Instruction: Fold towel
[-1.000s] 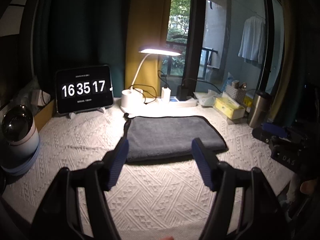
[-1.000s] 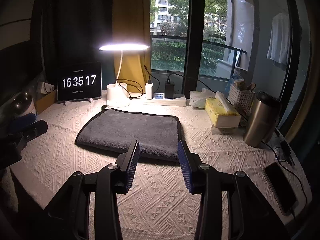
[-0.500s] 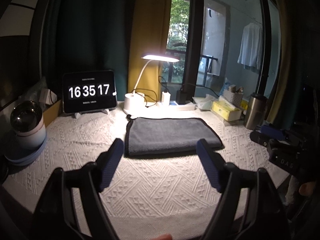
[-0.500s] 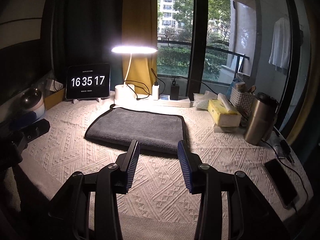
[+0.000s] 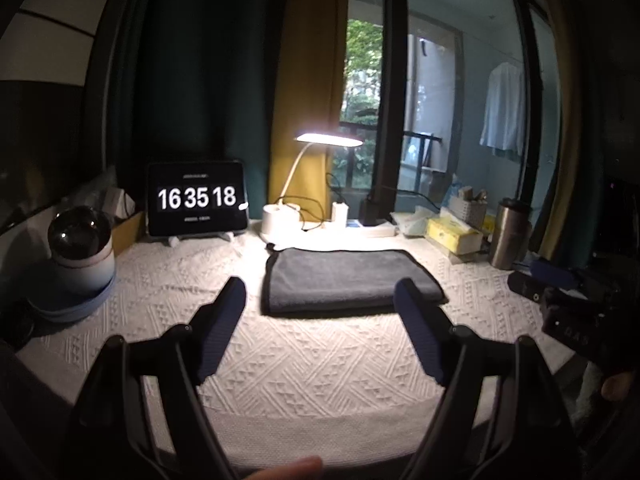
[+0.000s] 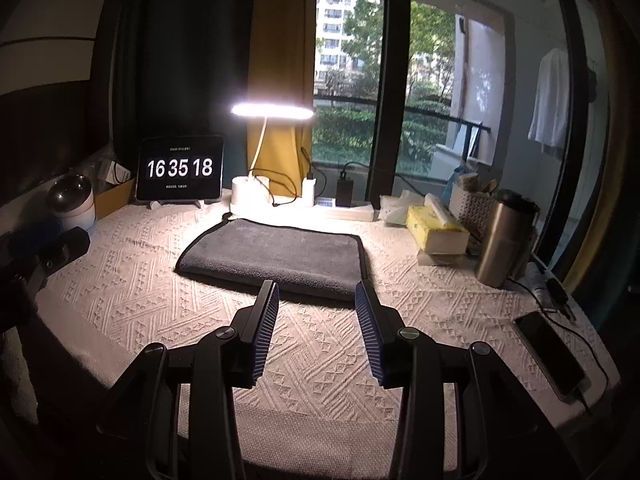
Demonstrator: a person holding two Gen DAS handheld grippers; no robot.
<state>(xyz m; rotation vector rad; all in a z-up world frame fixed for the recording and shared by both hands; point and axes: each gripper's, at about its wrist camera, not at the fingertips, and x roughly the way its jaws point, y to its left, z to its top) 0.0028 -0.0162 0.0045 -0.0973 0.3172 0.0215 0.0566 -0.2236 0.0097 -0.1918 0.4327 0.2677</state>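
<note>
A dark grey towel (image 5: 348, 278) lies folded flat on the white textured tablecloth, in front of the lamp; it also shows in the right wrist view (image 6: 276, 254). My left gripper (image 5: 320, 300) is open and empty, held above the cloth just short of the towel's near edge. My right gripper (image 6: 316, 298) is open and empty, just short of the towel's near right edge. The right gripper's body shows at the right of the left wrist view (image 5: 560, 292).
A tablet clock (image 5: 196, 198) and lit desk lamp (image 5: 280, 220) stand at the back. A round device (image 5: 80, 252) is at left. A tissue box (image 6: 436, 230), steel tumbler (image 6: 504, 240) and phone (image 6: 552, 354) are at right.
Both grippers have drawn back and up from the towel, which now looks smaller and farther. The left gripper's fingers stand wider apart. The towel has not moved.
</note>
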